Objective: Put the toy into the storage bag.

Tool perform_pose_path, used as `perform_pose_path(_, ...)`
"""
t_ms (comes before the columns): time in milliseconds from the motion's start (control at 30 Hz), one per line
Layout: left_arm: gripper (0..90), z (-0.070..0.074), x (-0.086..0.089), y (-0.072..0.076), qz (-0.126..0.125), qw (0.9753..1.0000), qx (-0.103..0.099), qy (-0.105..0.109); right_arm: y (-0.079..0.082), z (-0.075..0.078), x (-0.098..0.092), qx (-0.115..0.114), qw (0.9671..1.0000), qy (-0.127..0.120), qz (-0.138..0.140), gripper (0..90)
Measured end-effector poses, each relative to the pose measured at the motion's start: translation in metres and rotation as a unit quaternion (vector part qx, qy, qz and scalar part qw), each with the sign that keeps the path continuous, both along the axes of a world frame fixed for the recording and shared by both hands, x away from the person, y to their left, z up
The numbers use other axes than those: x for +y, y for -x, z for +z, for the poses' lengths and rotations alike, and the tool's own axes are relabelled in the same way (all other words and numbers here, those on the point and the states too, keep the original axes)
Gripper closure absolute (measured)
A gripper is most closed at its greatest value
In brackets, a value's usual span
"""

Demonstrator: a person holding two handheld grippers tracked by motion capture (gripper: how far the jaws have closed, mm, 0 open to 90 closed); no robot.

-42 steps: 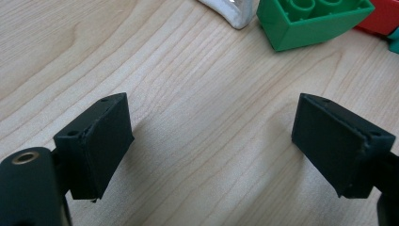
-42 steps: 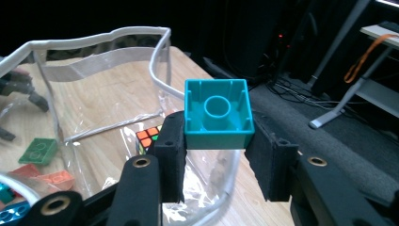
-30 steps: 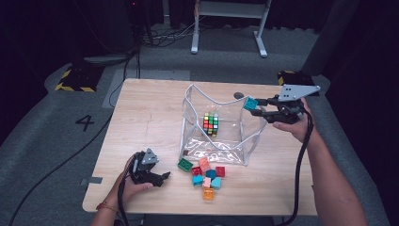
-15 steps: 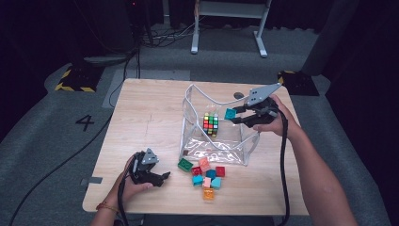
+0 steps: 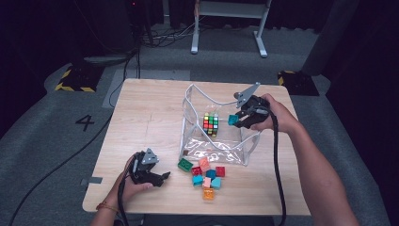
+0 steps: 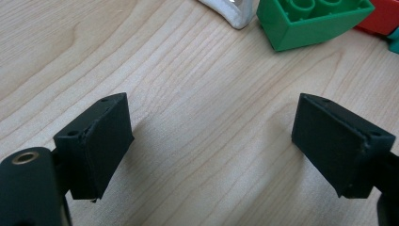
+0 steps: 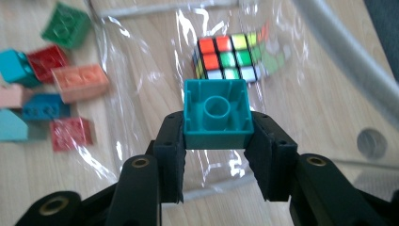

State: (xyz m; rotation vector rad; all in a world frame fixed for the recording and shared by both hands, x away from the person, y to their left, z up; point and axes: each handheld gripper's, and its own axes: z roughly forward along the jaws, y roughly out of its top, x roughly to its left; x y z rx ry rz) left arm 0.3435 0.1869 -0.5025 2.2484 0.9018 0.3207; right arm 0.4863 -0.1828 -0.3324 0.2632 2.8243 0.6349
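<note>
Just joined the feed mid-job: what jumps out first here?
The right gripper clamps a teal brick above the clear plastic bag, with a colour puzzle cube inside. Loose bricks cluster on the table in front of the bag, while the left gripper rests open nearby.

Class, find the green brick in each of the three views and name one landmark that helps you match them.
High view: the green brick lies on the table by the clear bag's near left corner.
Left gripper view: green brick at top right, beyond the open jaws.
Right gripper view: green brick at top left, outside the bag.
Shared landmark: the red brick beside it.
</note>
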Motion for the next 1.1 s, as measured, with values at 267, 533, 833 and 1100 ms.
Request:
perform_pose_path(267,12.9,0.0,0.0,0.0,0.0,1.0,0.0,0.0,-0.008,-0.003,-0.014,0.025,0.9971,0.068,-0.024,59.1)
perform_pose_path(533,12.9,0.0,0.0,0.0,0.0,1.0,0.0,0.0,-0.007,0.001,-0.024,0.017,0.9964,0.073,-0.038,59.0)
perform_pose_path(833,12.9,0.0,0.0,0.0,0.0,1.0,0.0,0.0,0.003,0.007,-0.038,0.0,0.9991,-0.012,-0.041,49.4)
perform_pose_path(1100,12.9,0.0,0.0,0.0,0.0,1.0,0.0,0.0,0.024,0.019,-0.059,-0.057,0.9868,-0.135,-0.069,37.5)
